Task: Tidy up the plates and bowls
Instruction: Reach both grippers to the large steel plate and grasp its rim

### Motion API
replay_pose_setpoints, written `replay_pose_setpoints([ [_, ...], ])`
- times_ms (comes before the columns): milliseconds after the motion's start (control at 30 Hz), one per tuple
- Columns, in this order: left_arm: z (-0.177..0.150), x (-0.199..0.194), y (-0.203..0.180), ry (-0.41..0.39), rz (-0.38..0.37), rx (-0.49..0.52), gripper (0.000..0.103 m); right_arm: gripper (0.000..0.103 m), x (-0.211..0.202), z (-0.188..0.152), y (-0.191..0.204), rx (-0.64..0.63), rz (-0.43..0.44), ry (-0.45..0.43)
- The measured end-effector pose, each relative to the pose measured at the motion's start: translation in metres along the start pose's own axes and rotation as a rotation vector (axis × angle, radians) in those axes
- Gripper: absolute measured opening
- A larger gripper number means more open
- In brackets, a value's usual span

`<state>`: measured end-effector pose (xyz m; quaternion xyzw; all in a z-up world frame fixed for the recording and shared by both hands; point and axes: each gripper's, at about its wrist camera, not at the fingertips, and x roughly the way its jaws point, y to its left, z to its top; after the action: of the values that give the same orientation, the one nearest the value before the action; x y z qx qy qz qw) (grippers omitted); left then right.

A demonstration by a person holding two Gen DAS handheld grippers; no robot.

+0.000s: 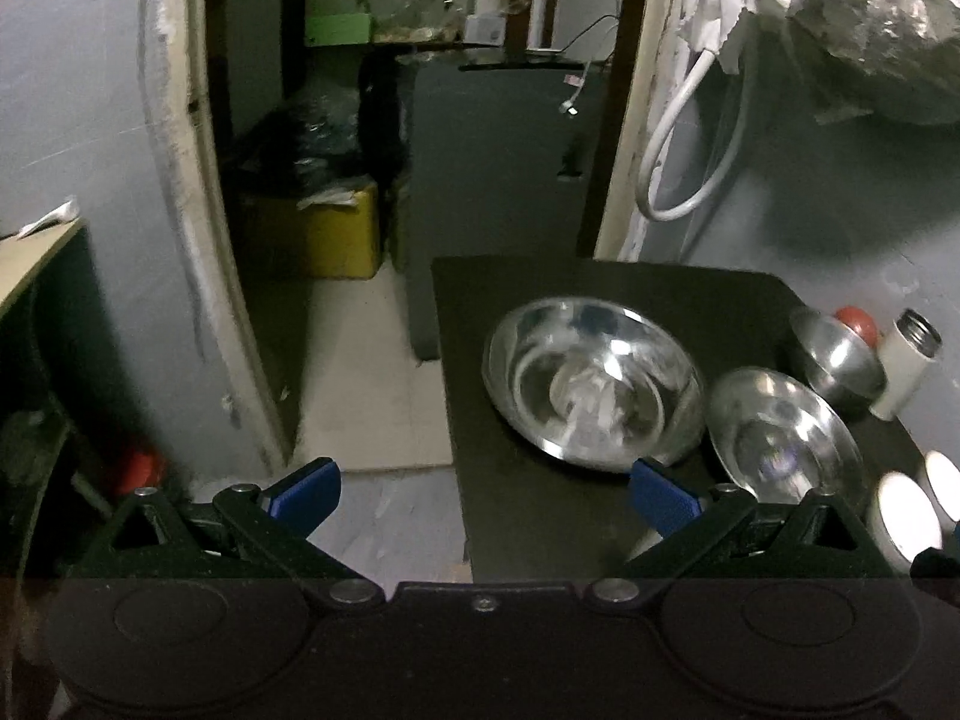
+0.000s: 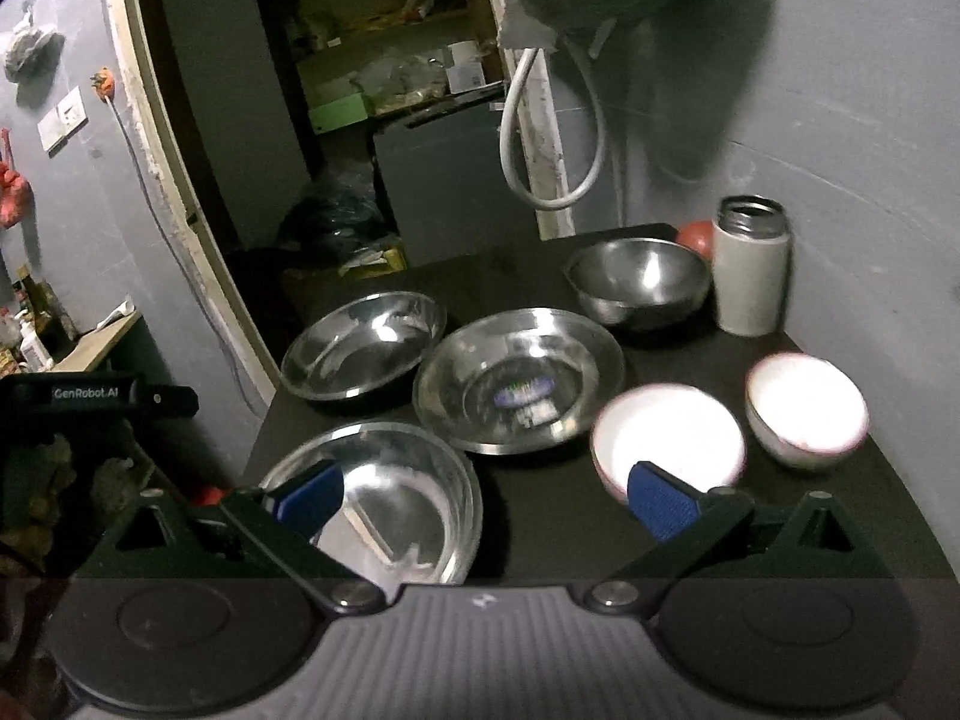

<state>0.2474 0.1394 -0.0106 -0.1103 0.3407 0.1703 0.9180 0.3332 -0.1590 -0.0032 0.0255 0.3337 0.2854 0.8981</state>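
While both grippers gape, the right gripper [image 2: 486,501] hovers above the nearest steel plate [image 2: 384,498].

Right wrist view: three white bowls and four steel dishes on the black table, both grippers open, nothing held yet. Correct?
Not quite: the right wrist view shows two white bowls, not three. The rest holds: four steel dishes on the black table, left gripper and right gripper open, nothing held.

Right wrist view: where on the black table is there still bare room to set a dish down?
Bare table lies along the far edge, behind the shallow steel plate and left of the deep steel bowl. Another strip runs at the near right, in front of the two white bowls. The middle is crowded with steel plates set close together.
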Motion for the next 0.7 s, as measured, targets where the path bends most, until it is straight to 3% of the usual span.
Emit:
replay_pose_setpoints([
  [333, 0.034, 0.087, 0.020, -0.003, -0.052, -0.011, 0.101, 0.103, 0.096, 0.055, 0.025, -0.089, 0.005, 0.021],
  [700, 0.040, 0.126, 0.030, 0.029, -0.127, -0.066, 0.081, 0.088, 0.180, 0.079, 0.045, -0.157, -0.007, 0.060],
])
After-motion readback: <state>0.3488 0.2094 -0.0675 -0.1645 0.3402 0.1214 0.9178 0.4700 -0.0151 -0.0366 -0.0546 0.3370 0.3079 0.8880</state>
